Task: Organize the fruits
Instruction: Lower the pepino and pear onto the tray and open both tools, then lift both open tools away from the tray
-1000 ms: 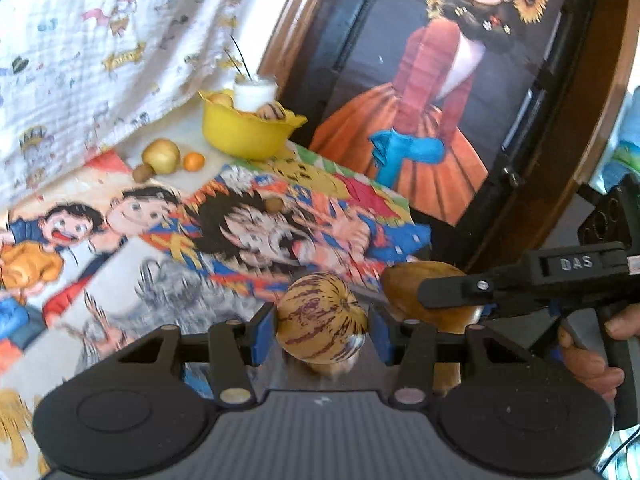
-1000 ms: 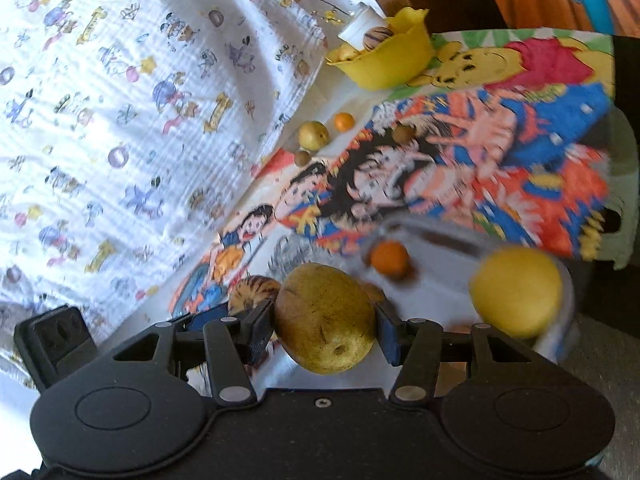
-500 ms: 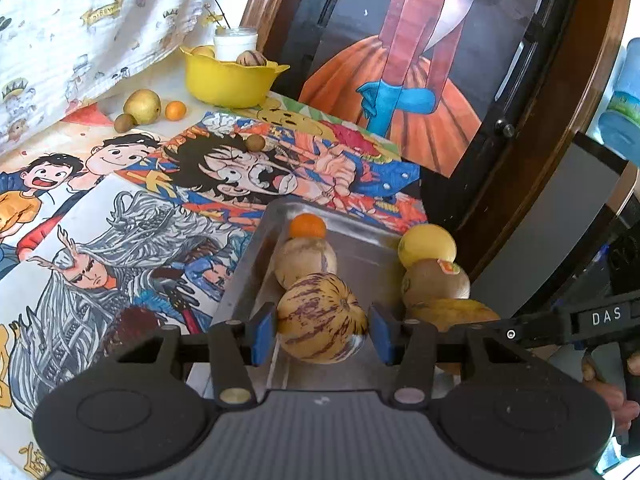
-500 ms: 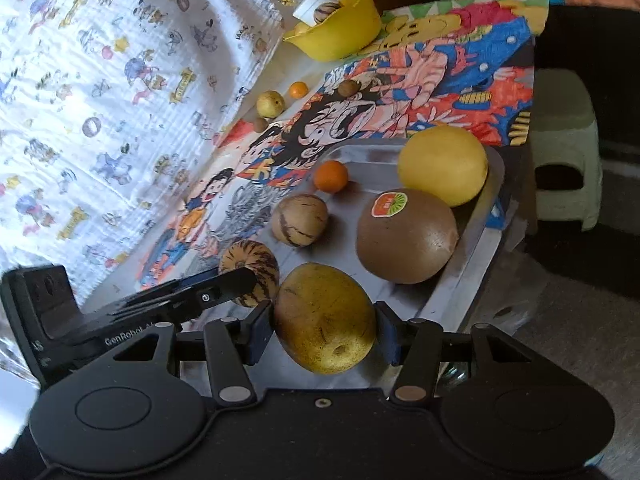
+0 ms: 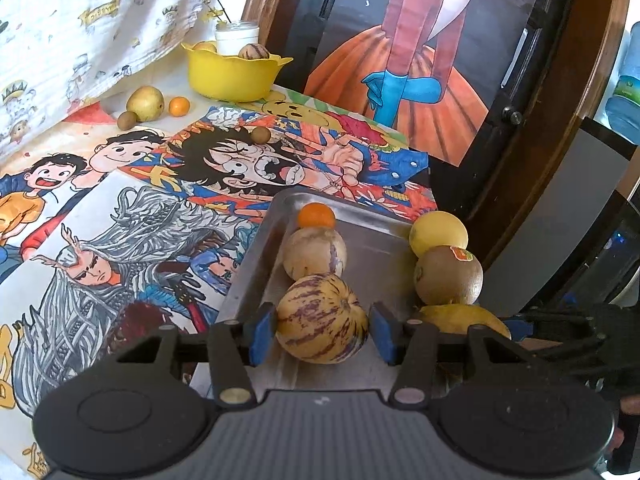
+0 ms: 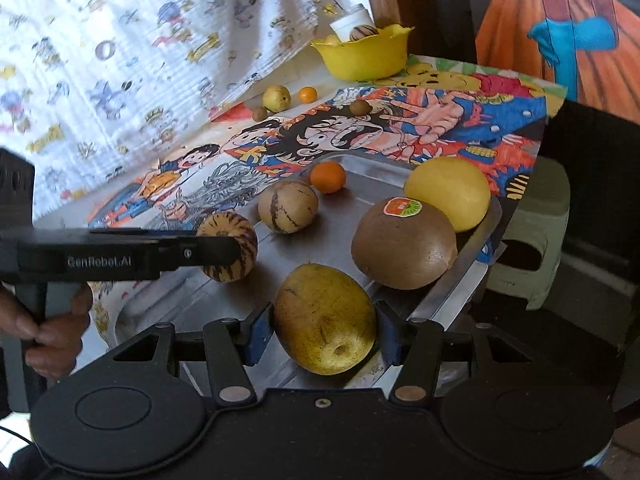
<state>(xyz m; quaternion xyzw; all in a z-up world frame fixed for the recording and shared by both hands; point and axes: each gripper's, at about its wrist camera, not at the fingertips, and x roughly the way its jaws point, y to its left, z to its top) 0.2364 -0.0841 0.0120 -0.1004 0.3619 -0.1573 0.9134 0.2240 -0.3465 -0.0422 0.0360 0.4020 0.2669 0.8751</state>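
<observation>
Two fruits being set down on the tray. The left gripper brackets the striped melon at the near left edge, its pads just clear of the skin. The right gripper brackets the pear at the near right edge; whether its pads touch cannot be told. Both jaws are best opened fully, then drawn straight back, so neither fruit is nudged into rolling.

I see a cream melon with purple stripes, an orange tangerine and a yellow bowl. The pear is yellow-brown, possibly speckled. The tray is silver.
</observation>
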